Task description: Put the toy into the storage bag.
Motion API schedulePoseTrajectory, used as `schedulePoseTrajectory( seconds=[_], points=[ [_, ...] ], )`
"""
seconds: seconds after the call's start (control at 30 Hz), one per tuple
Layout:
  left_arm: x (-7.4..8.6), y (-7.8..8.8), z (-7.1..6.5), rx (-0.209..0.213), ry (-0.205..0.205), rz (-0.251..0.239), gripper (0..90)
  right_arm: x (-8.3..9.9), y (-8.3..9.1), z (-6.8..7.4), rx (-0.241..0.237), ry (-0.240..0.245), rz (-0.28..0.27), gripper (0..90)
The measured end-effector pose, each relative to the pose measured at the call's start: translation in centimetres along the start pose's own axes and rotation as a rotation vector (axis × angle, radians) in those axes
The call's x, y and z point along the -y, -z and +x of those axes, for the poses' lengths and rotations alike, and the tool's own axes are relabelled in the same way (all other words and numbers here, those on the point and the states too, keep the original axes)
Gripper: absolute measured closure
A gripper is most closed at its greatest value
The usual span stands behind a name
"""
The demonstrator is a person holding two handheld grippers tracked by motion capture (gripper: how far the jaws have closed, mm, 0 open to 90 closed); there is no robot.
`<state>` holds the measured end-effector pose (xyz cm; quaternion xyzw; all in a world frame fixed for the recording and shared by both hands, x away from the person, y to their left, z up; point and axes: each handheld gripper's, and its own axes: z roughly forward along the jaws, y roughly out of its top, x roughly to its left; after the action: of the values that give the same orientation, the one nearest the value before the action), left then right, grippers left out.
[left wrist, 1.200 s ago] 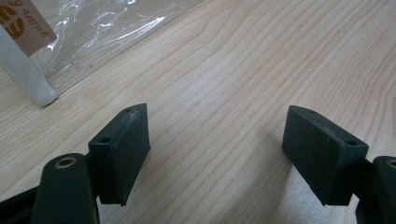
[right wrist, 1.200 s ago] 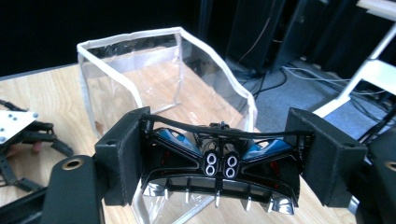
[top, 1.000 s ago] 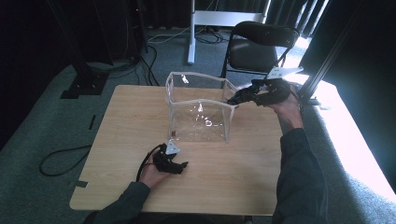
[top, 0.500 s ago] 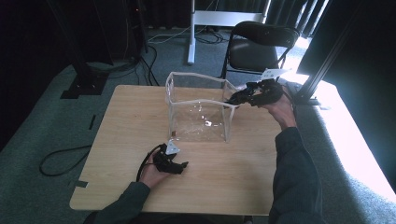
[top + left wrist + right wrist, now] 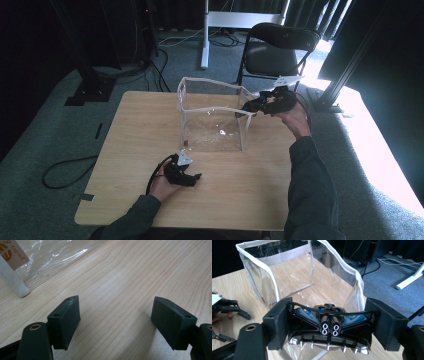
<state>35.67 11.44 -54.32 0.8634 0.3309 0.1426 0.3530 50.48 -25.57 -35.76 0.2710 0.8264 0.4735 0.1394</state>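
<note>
A clear plastic bag with white trim stands open at the middle of the wooden table. My right gripper hovers at the bag's right rim, shut on a black toy car. In the right gripper view the toy car, with blue windows and chrome trim, is clamped crosswise between the pads of my right gripper, just above the bag. My left gripper rests on the table in front of the bag's left corner. The left gripper view has my left gripper open, with bare wood between its pads.
A black folding chair stands behind the table, close to the right hand. A white stand base and cables lie on the grey carpet. The bag's corner seam and a paper label sit left of the left gripper's jaws.
My right gripper has come down and a little left with the toy car, closer to the bag's right rim. The left gripper has stayed put.
</note>
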Motion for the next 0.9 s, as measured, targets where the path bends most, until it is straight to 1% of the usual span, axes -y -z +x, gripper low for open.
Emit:
schedulePoseTrajectory(
  seconds=[0.1,0.17,0.7,0.9],
  points=[
    [0.0,0.0,0.0,0.001,-0.001,0.000,23.9,0.1,-0.4,-0.1,-0.003,-0.002,0.003,24.4],
    [0.0,0.0,0.0,0.002,-0.001,0.001,23.9,0.3,-0.5,-0.2,-0.007,-0.015,-0.001,24.4],
    [0.0,-0.1,-0.1,0.002,0.000,-0.001,23.9,1.1,-0.6,-0.7,-0.010,-0.076,-0.033,24.4],
    [0.0,-0.1,-0.1,0.002,0.001,-0.003,23.9,1.3,-0.7,-0.8,-0.014,-0.088,-0.028,24.3]
  ],
)
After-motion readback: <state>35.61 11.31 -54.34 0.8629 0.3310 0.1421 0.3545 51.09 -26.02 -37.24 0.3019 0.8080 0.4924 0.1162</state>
